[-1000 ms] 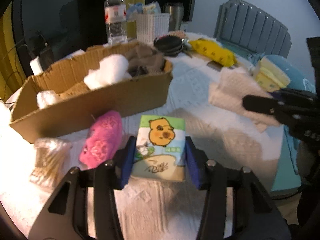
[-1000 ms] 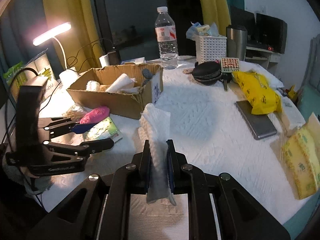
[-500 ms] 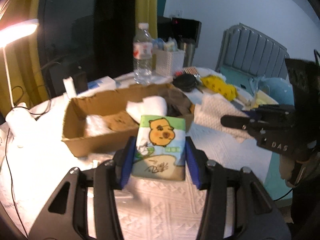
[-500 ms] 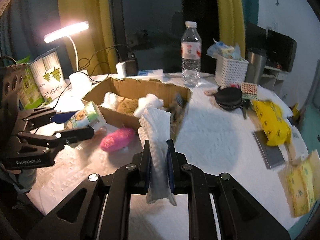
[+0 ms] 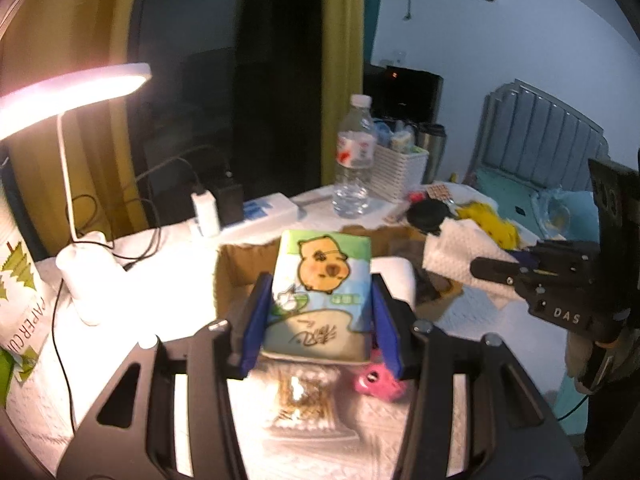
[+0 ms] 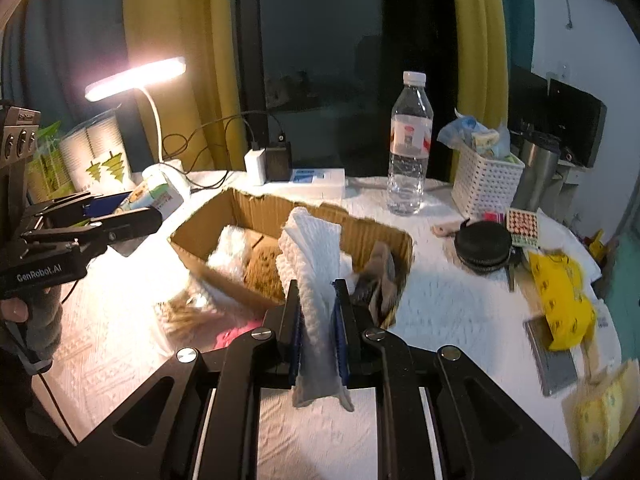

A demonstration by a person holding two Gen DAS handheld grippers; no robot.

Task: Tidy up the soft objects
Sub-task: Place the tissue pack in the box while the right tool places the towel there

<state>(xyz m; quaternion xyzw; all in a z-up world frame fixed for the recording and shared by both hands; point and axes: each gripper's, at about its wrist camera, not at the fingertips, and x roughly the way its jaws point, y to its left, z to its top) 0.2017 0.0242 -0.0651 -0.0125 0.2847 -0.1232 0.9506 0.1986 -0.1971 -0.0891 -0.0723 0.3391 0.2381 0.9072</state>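
My left gripper (image 5: 320, 312) is shut on a tissue pack (image 5: 322, 292) printed with an orange cartoon animal, held in the air before the cardboard box (image 5: 236, 264). My right gripper (image 6: 318, 320) is shut on a folded white paper towel (image 6: 310, 256), raised near the box's front wall (image 6: 224, 280). The box holds white wads, a tan pad and brownish cloth. In the right wrist view the left gripper (image 6: 132, 210) hovers at the left with the tissue pack (image 6: 160, 196). A pink plush (image 5: 378, 380) and a bag of cotton swabs (image 5: 304, 404) lie on the white cloth below.
A lit desk lamp (image 5: 80, 88) stands at the left, with a charger and cables behind the box. A water bottle (image 6: 410, 148), white basket (image 6: 484, 180), black round case (image 6: 482, 248), yellow bag (image 6: 562, 292) and a grey flat device (image 6: 554, 356) sit to the right.
Both grippers have risen and swung left toward the box, each keeping its load. The pink plush and swab bag now lie beneath the left gripper instead of beside it.
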